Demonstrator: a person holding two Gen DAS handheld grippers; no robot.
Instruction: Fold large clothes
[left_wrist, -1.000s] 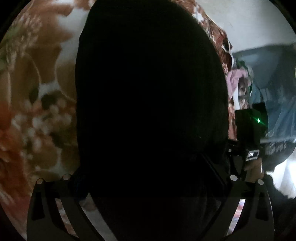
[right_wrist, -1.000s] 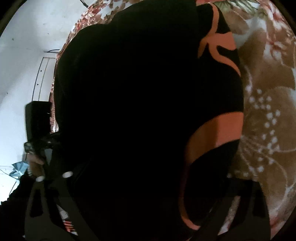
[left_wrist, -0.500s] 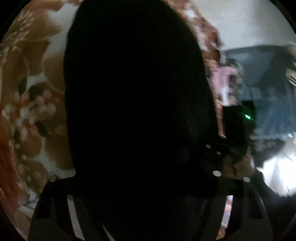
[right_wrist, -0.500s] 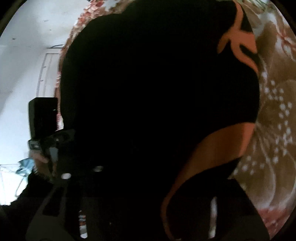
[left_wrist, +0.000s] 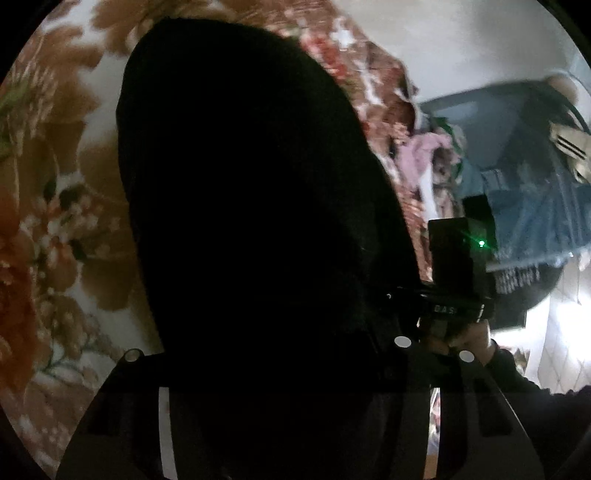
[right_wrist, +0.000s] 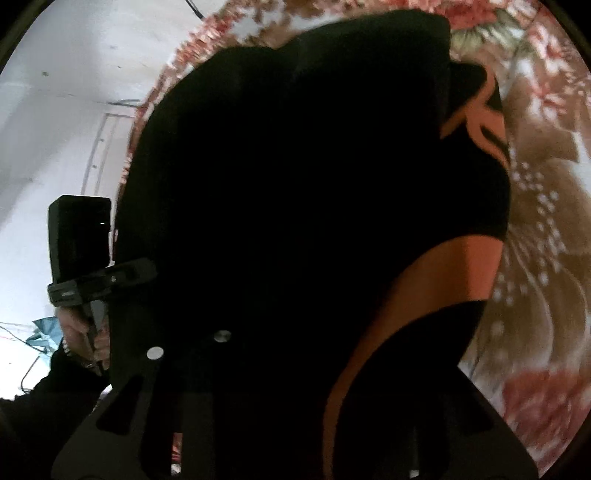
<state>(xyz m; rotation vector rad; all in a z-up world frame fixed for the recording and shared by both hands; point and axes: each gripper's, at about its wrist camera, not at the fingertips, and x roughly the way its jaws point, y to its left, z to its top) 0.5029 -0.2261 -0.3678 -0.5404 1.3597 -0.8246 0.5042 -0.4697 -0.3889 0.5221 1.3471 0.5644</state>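
Note:
A large black garment (left_wrist: 251, 206) with orange stripes (right_wrist: 436, 280) lies on a floral blanket (left_wrist: 55, 192) and fills both views. My left gripper (left_wrist: 295, 354) is at the garment's near edge. Its jaws are closing with a wide gap still between them and cloth in that gap. My right gripper (right_wrist: 314, 369) is closing on the striped near edge, and cloth bunches up between its fingers (right_wrist: 221, 336). The dark fabric hides the pads of both. Each view shows the other gripper in a hand: the right gripper (left_wrist: 454, 306) and the left gripper (right_wrist: 81, 284).
The brown, red and white floral blanket (right_wrist: 546, 258) spreads around the garment. A heap of pink and patterned clothes (left_wrist: 424, 155) and a blue cloth (left_wrist: 528, 221) lie beyond the blanket's right edge. A white wall (right_wrist: 55, 129) stands behind. A dark sleeve (left_wrist: 524, 398) reaches in at lower right.
The fingers of both grippers have drawn inward around the garment's near edge. Both cameras have risen, so more blanket shows around the garment. The orange stripe now curves up toward the right gripper.

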